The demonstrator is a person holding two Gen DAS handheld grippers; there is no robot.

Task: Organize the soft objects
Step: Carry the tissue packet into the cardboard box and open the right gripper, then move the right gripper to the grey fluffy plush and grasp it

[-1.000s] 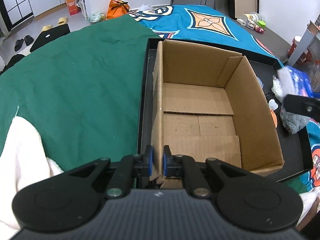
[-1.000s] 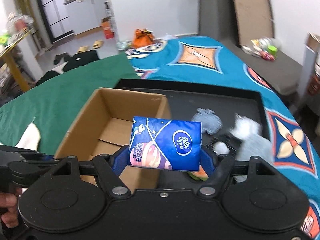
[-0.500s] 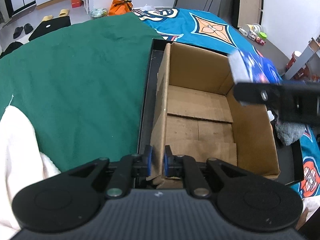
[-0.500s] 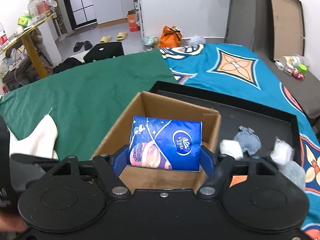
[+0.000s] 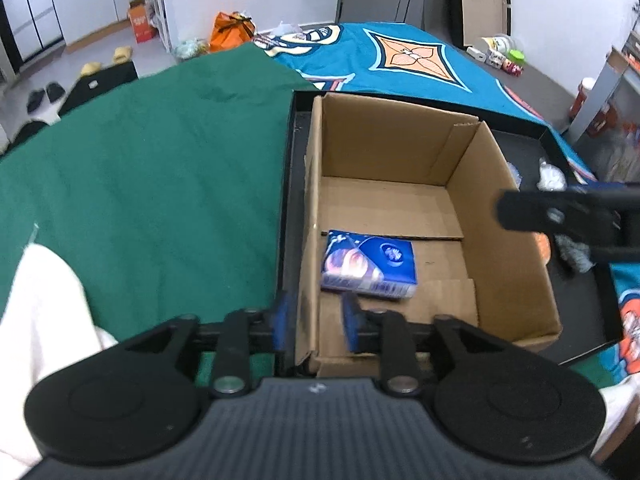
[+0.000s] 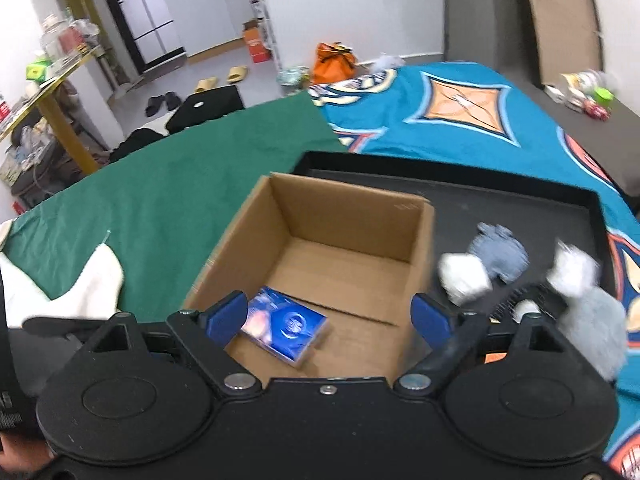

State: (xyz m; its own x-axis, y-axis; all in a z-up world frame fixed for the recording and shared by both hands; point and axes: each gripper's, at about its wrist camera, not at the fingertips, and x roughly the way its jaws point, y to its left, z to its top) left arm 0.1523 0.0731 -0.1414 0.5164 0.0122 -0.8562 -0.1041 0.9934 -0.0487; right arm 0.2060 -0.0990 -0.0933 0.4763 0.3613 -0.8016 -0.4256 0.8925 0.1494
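Note:
An open cardboard box [image 5: 496, 216] [image 6: 344, 208] stands in a black tray [image 6: 520, 200]. A blue tissue pack [image 5: 368, 266] [image 6: 286, 326] lies on the box floor near its front left. My left gripper [image 5: 314, 322] is open, its fingers on either side of the box's near left wall without touching it. My right gripper [image 6: 328, 316] is open and empty above the box's front; it shows as a black bar in the left wrist view [image 5: 560, 216]. A white ball [image 6: 464, 278], a blue-grey cloth [image 6: 500, 256] and a grey fluffy toy [image 6: 592, 320] lie in the tray, right of the box.
The tray lies where a green cloth [image 5: 140, 168] meets a teal patterned cloth [image 6: 460, 112]. A white towel [image 5: 40, 320] lies on the green cloth at the near left. Floor clutter, shoes and an orange bag [image 6: 334, 60] are beyond.
My right gripper has opened and the tissue pack has dropped into the box. My left gripper has opened and let go of the box's left wall.

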